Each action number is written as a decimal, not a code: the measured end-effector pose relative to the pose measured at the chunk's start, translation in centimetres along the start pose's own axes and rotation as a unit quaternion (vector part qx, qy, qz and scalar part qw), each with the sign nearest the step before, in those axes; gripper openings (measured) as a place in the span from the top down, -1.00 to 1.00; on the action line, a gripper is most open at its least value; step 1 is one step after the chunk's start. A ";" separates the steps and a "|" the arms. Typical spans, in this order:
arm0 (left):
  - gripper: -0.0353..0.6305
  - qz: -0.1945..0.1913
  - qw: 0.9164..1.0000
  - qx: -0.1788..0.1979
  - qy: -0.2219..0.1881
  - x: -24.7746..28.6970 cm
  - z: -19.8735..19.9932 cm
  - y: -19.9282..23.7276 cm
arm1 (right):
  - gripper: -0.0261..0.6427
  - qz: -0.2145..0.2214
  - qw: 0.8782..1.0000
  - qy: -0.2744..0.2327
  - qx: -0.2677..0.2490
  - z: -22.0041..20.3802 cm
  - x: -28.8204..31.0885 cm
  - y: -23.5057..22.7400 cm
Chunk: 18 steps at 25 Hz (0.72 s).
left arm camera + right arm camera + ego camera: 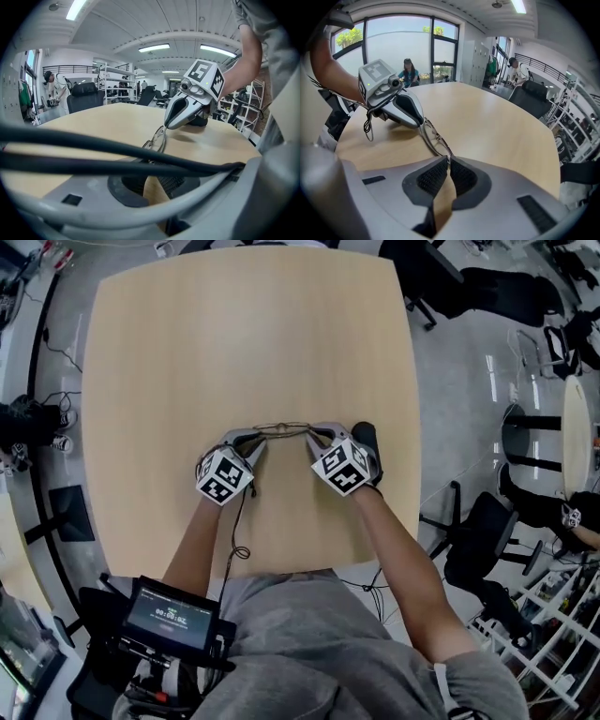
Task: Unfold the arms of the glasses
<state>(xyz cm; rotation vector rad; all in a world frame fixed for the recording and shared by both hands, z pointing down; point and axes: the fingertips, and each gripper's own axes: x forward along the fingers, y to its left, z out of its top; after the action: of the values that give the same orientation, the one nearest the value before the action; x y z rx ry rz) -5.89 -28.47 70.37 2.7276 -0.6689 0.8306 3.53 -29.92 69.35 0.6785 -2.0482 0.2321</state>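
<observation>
Thin wire-framed glasses [281, 430] lie on the pale wooden table [187, 352], stretched between my two grippers. My left gripper [260, 440] meets their left end and my right gripper [311, 438] their right end. In the right gripper view the ribbed pads [433, 178] nearly touch, and the right gripper [449, 160] pinches the near end of the glasses [433, 140]; the left gripper [423, 124] grips the far end. In the left gripper view the glasses [158, 138] run into the left gripper [152, 161], with its tips partly hidden by black cables [93, 145].
A black cable [239, 521] hangs from the left gripper over the table's near edge. A device with a lit screen [169, 615] sits at the person's waist. Office chairs [487, 531] and shelving stand right of the table; people are in the room's background.
</observation>
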 end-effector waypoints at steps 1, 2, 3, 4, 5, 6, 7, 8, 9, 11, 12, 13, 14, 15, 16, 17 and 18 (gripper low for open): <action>0.83 -0.003 1.000 0.000 0.000 0.1 0.1 0.0 | 0.84 -0.002 1.000 0.003 -0.005 -0.1 -0.1 -0.2; 0.83 -0.006 1.000 0.000 0.000 0.3 0.3 0.1 | 0.85 -0.004 1.000 0.005 -0.009 -0.1 -0.1 -0.3; 0.83 -0.008 1.000 -0.001 0.000 0.4 0.4 0.2 | 0.85 -0.006 1.000 0.006 -0.011 -0.1 -0.2 -0.5; 0.83 -0.010 1.000 -0.002 0.000 0.4 0.5 0.3 | 0.85 -0.007 1.000 0.006 -0.012 -0.1 -0.2 -0.5; 0.83 -0.011 1.000 -0.004 0.001 0.5 0.5 0.3 | 0.85 -0.008 1.000 0.006 -0.012 0.0 -0.2 -0.6; 0.83 -0.013 1.000 -0.006 0.002 0.4 0.5 0.2 | 0.86 -0.008 1.000 0.007 -0.012 0.1 -0.1 -0.6; 0.83 -0.015 1.000 -0.007 0.002 0.4 0.4 0.1 | 0.86 -0.009 1.000 0.007 -0.012 0.1 -0.1 -0.5; 0.83 -0.017 1.000 -0.009 0.002 0.4 0.4 -0.1 | 0.86 -0.010 1.000 0.008 -0.012 0.1 0.0 -0.5; 0.83 -0.019 1.000 -0.010 0.001 0.5 0.4 -0.2 | 0.86 -0.010 1.000 0.009 -0.012 0.0 0.0 -0.4; 0.83 -0.025 1.000 -0.011 0.000 0.5 0.3 -0.6 | 0.86 -0.012 1.000 0.012 -0.014 -0.1 0.1 -0.4; 0.83 -0.027 1.000 -0.012 0.000 0.6 0.3 -0.8 | 0.86 -0.013 1.000 0.013 -0.014 -0.2 0.1 -0.3; 0.83 -0.029 0.999 -0.013 0.001 0.6 0.2 -1.0 | 0.86 -0.013 1.000 0.014 -0.015 -0.3 0.1 -0.2; 0.83 -0.031 0.999 -0.014 0.001 0.6 0.1 -1.2 | 0.86 -0.013 1.000 0.015 -0.016 -0.3 0.1 0.0; 0.83 -0.032 0.999 -0.015 0.001 0.6 -0.1 -1.3 | 0.86 -0.013 1.000 0.015 -0.017 -0.3 0.2 0.2; 0.83 -0.033 0.999 -0.016 0.002 0.6 -0.1 -1.4 | 0.86 -0.012 1.000 0.016 -0.019 -0.3 0.2 0.4; 0.83 -0.034 0.999 -0.017 0.003 0.6 -0.2 -1.5 | 0.86 -0.012 1.000 0.017 -0.020 -0.3 0.3 0.5; 0.83 -0.035 0.999 -0.018 0.003 0.6 -0.2 -1.5 | 0.86 -0.012 1.000 0.017 -0.021 -0.3 0.3 0.6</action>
<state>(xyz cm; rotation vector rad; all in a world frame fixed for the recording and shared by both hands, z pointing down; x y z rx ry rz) -4.84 -27.24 70.76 2.6982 -0.5785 0.8041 3.30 -29.41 69.87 0.6678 -2.0059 0.1859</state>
